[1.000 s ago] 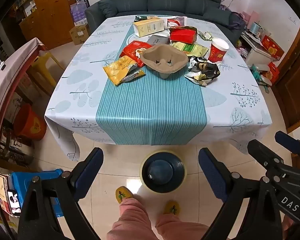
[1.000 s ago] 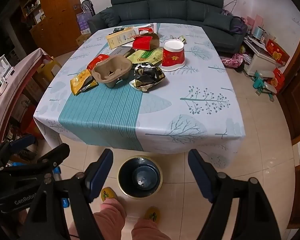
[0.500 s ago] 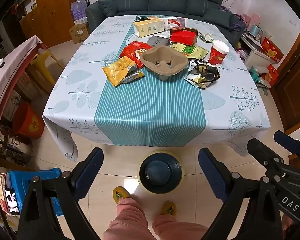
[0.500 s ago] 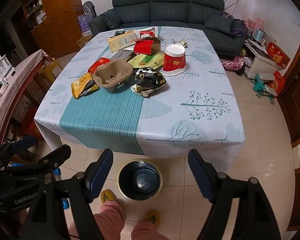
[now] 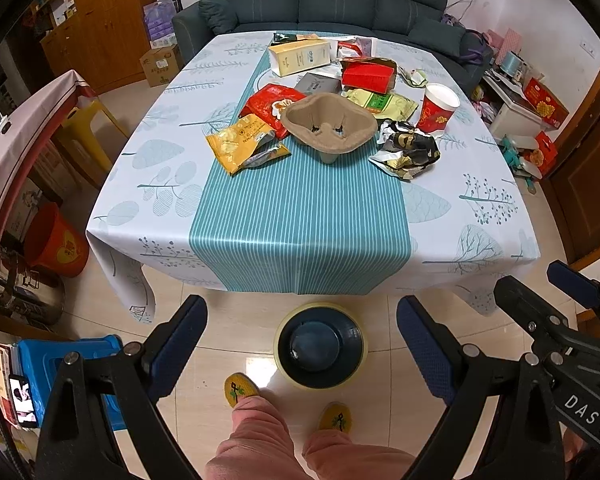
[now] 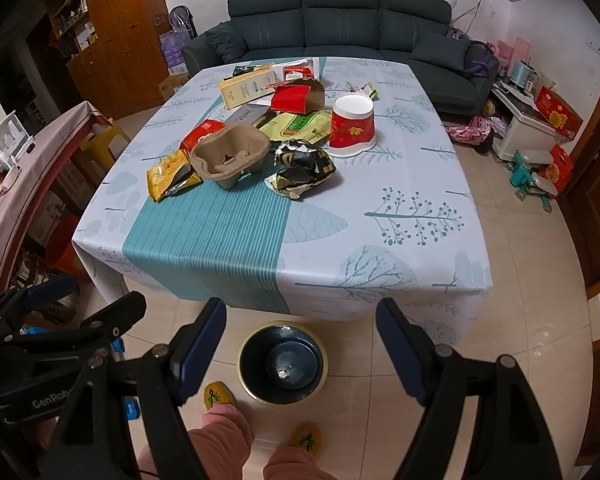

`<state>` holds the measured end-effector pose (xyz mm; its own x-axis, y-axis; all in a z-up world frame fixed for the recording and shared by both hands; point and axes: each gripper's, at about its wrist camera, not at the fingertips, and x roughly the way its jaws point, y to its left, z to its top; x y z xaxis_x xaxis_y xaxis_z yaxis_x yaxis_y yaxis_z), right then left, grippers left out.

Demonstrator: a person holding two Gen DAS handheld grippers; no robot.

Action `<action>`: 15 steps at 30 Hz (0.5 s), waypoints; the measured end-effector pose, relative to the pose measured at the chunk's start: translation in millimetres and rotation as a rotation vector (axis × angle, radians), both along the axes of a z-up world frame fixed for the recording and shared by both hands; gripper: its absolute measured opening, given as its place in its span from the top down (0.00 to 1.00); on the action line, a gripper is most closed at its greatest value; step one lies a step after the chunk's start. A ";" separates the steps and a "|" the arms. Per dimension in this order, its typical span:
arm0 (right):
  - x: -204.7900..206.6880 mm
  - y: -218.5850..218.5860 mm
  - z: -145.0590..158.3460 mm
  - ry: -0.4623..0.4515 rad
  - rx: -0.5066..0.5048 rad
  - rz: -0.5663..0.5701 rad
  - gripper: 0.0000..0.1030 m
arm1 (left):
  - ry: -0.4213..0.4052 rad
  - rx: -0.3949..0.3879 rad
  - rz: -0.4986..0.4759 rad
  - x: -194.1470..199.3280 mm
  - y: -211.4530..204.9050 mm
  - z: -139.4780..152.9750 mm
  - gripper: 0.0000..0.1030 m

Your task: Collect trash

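Trash lies in a heap on the far half of the table (image 5: 300, 220): a brown pulp cup carrier (image 5: 328, 126) (image 6: 230, 158), a yellow snack bag (image 5: 240, 144) (image 6: 170, 176), a crumpled black-gold wrapper (image 5: 406, 150) (image 6: 302, 170), a red paper cup (image 5: 436, 108) (image 6: 352, 126), red packets and a cream box (image 5: 300, 56). A dark bin (image 5: 320, 346) (image 6: 282, 362) with a yellow rim stands on the floor before the table. My left gripper (image 5: 302, 344) and right gripper (image 6: 300, 344) both hang open above the bin, holding nothing.
A person's pink-trousered legs and yellow slippers (image 5: 240, 390) stand by the bin. A dark sofa (image 5: 332, 0) sits behind the table. A blue stool (image 5: 60, 368), an orange bucket (image 5: 56, 240) and a cloth-covered side table (image 5: 12, 128) are to the left; boxes and clutter (image 6: 540, 152) to the right.
Both grippers have drawn slightly nearer and higher toward the table, so the trash heap looks a little larger. Both stay open; nothing on the table has moved.
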<state>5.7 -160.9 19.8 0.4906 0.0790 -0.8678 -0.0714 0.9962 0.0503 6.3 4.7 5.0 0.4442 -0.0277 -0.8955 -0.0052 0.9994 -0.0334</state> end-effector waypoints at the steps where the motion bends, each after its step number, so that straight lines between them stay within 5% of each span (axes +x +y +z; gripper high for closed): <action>1: 0.6 0.5 0.4 -0.001 0.001 0.002 0.25 | 0.001 -0.001 0.001 0.6 0.1 0.5 0.08; 15: -0.9 0.2 1.4 -0.013 0.019 0.024 0.28 | 0.000 -0.002 0.001 1.2 0.6 1.6 0.08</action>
